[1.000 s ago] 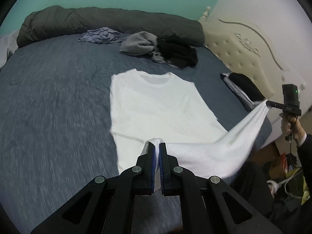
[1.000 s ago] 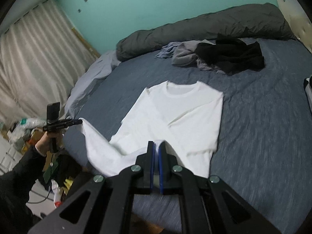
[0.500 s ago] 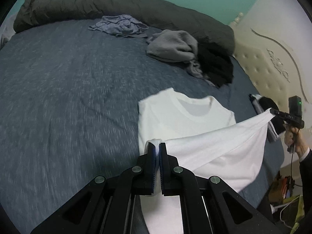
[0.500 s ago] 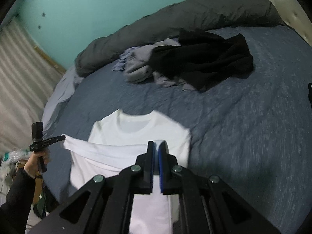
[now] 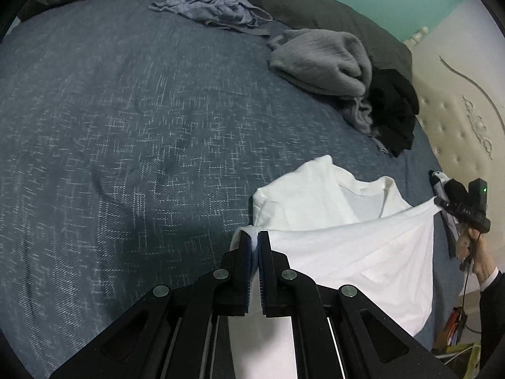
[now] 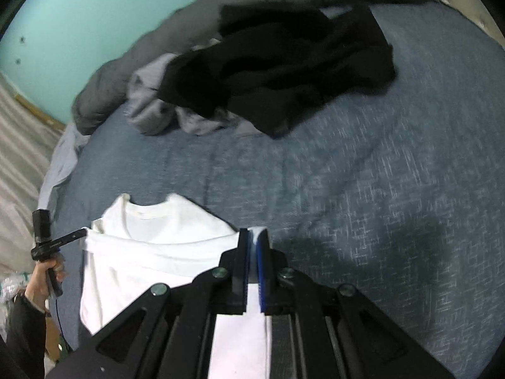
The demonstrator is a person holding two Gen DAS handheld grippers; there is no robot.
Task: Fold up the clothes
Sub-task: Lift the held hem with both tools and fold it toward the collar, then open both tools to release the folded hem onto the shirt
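Observation:
A white T-shirt (image 5: 334, 240) lies on the blue bed, its hem lifted and stretched between both grippers over its upper part. My left gripper (image 5: 255, 237) is shut on one hem corner. The right gripper (image 5: 442, 203) shows at the right of the left wrist view, pinching the other corner. In the right wrist view the right gripper (image 6: 253, 235) is shut on the white T-shirt (image 6: 151, 252), and the left gripper (image 6: 82, 232) holds the far corner. The collar (image 6: 148, 210) still rests on the bed.
A grey garment (image 5: 318, 60), a black garment (image 5: 394, 110) and a bluish crumpled garment (image 5: 217, 11) lie further up the bed. A dark rolled duvet (image 5: 315, 3) runs along the back. The padded headboard (image 5: 457, 120) is at right. Blue bedcover (image 5: 126, 126) spreads left.
Both grippers have carried the shirt's hem forward over the body toward the collar, and the folded-over part now covers most of the shirt. The far garments look closer.

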